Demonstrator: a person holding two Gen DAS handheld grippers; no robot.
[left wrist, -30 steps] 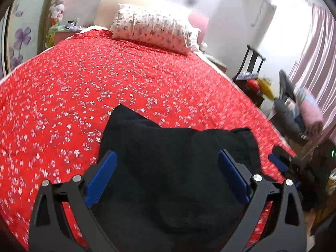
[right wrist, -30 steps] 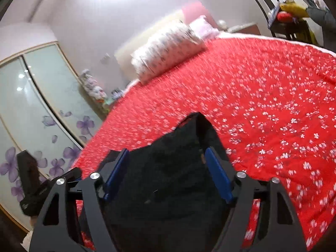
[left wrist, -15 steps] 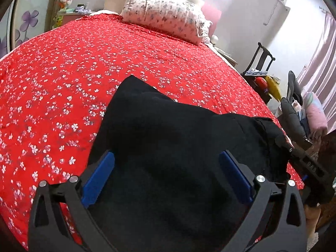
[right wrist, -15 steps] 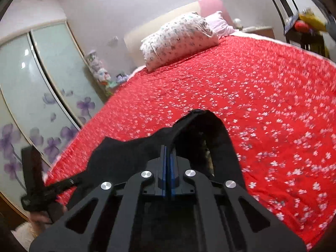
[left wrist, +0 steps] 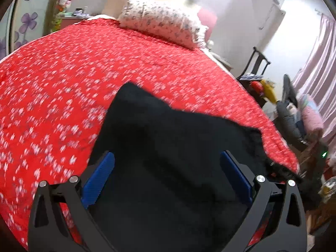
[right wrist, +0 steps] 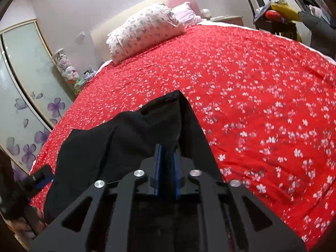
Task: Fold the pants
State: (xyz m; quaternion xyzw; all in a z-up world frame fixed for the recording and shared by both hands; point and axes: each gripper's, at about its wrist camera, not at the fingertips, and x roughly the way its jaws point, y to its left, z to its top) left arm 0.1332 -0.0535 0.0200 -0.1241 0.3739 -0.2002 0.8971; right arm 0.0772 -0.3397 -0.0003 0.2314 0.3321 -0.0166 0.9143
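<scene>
On the bed (right wrist: 262,84) | our right hand-held gripper (right wrist: 167,153) has just reopened slightly, black pants (right wrist: 130,138) fabric pinched between narrow jaws | our left hand-held gripper (left wrist: 167,166) spread wide over pants

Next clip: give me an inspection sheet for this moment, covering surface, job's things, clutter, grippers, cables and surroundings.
Surface: bed with a red flowered bedspread, bare beyond the garment.
Job's things: black pants bunched at the near edge of the bed, one fold raised.
Clutter: nothing seen on the bed except a flowered pillow at the head.
Grippers: left gripper has jaws wide apart over the pants, gripping nothing; right gripper has jaws that have just been opening slightly, with pants fabric between them.
Cables: nothing seen.
Surroundings: flower-patterned wardrobe doors, dark chair loaded with things, pink curtain.
</scene>
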